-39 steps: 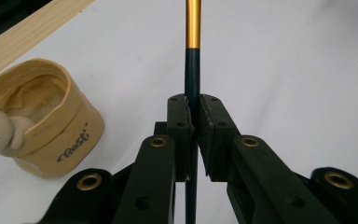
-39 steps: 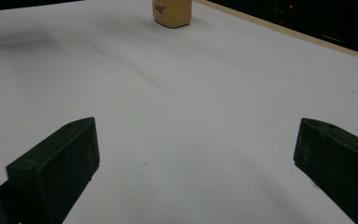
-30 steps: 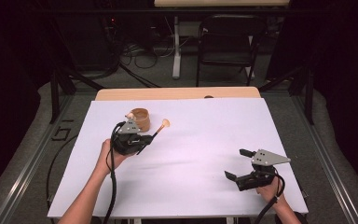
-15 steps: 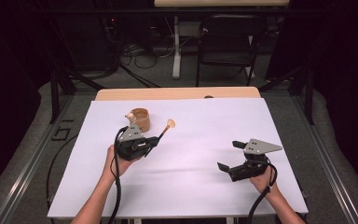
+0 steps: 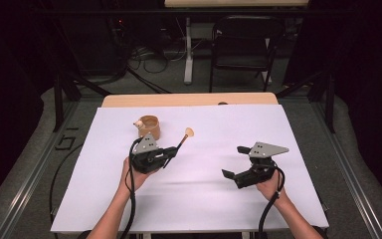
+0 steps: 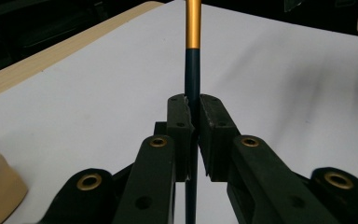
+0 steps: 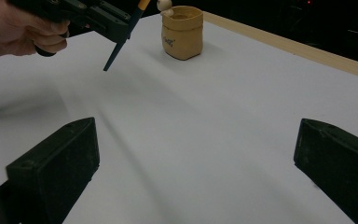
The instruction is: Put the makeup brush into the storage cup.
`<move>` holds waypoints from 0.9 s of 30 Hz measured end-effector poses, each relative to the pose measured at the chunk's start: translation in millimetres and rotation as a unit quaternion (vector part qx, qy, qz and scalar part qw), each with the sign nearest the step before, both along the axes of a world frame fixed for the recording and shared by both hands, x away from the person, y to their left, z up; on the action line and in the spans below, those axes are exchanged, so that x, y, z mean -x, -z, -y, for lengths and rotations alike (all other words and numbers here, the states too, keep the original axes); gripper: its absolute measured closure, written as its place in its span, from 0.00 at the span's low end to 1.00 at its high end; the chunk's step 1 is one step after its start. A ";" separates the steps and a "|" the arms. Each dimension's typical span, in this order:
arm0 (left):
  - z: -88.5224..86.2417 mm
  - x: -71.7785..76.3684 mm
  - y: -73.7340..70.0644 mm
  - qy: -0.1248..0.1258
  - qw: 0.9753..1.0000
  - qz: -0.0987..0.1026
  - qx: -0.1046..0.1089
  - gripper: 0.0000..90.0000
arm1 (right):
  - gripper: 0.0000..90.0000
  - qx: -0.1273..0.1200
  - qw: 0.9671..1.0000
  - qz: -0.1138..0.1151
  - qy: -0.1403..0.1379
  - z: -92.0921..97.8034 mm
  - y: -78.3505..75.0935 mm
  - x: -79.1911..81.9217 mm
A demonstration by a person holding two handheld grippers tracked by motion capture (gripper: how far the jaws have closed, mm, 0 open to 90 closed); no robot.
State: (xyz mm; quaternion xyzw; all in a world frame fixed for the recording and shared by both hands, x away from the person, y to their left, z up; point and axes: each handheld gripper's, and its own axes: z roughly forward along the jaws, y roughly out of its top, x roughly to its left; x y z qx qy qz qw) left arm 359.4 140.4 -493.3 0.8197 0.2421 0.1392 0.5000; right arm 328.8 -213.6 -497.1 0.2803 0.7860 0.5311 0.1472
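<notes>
— White sheet covers almost all of the worktop (image 5: pixel 199 199); only at the far edge a strip of pale wood (image 5: pixel 189 99) stays bare. Around it the room is dark, with a grey floor (image 5: pixel 25 164), black cables on it, and one black chair (image 5: pixel 241 45) behind the worktop.

— How many things lie on the sheet?

— One small tan pouch of soft material (image 5: pixel 149 127), standing upright at the far left part, with a little round pale ball (image 5: pixel 139 124) at its rim. In the right claw view the same pouch (image 7: pixel 182 31) has some dark print on its side, too small to read.

— And the brush?

— One thin brush with a dark blue handle, a gold band and a pale head (image 5: pixel 183 138). It does not lie on the sheet. The left claw (image 5: pixel 171 152) is closed tight on its handle; in the left claw view the two black pads press the dark handle (image 6: pixel 192 79) from both sides, and the gold part rises above them. The pale head is just beside the pouch, to its right, not touching.

— How many claws?

— Two, one in each hand. The right claw (image 5: pixel 235 162) is spread wide with nothing between its pads, above the right part of the sheet, well apart from the pouch and the brush.

— Hands?

— Two; the left hand (image 5: pixel 138 175) and the right hand (image 5: pixel 267 188) come from the near edge.
</notes>
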 end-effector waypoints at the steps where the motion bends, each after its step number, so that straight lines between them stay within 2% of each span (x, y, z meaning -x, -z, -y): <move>1: 1.1 0.2 0.8 0.001 1.000 0.002 0.001 0.93 | 0.00 -0.003 1.000 -0.002 -0.002 -1.1 -0.9 -0.5; 9: 9.6 1.5 7.3 0.005 1.000 0.004 0.026 0.93 | 0.01 -0.007 1.000 -0.008 -0.011 -13.0 -4.7 -3.1; 15: 6.6 0.9 8.9 -0.010 0.998 0.012 0.055 0.93 | 0.04 -0.010 1.000 -0.007 -0.020 -22.5 -3.5 -3.3; 17: 2.4 -0.8 10.1 -0.029 0.997 0.015 0.070 0.93 | 0.05 -0.007 1.000 -0.012 -0.020 -21.7 -1.0 -3.6; 18: 0.6 -2.2 11.0 -0.030 0.996 0.012 0.080 0.93 | 0.05 -0.005 1.000 -0.014 -0.018 -20.7 -0.2 -3.6; 20: -1.4 -3.5 11.6 -0.033 0.996 0.013 0.084 0.93 | 0.05 -0.005 1.000 -0.013 -0.015 -18.9 1.5 -3.6; 22: -5.7 -6.0 12.3 -0.051 0.993 0.022 0.100 0.93 | 0.05 -0.003 1.000 -0.013 -0.012 -16.8 2.2 -3.4; 23: -5.7 -6.0 12.3 -0.051 0.993 0.022 0.100 0.93 | 0.05 -0.003 1.000 -0.013 -0.012 -16.8 2.2 -3.4; 27: -11.7 -10.2 12.9 -0.070 0.991 0.036 0.112 0.93 | 0.04 0.000 1.000 -0.012 -0.009 -14.2 3.6 -2.1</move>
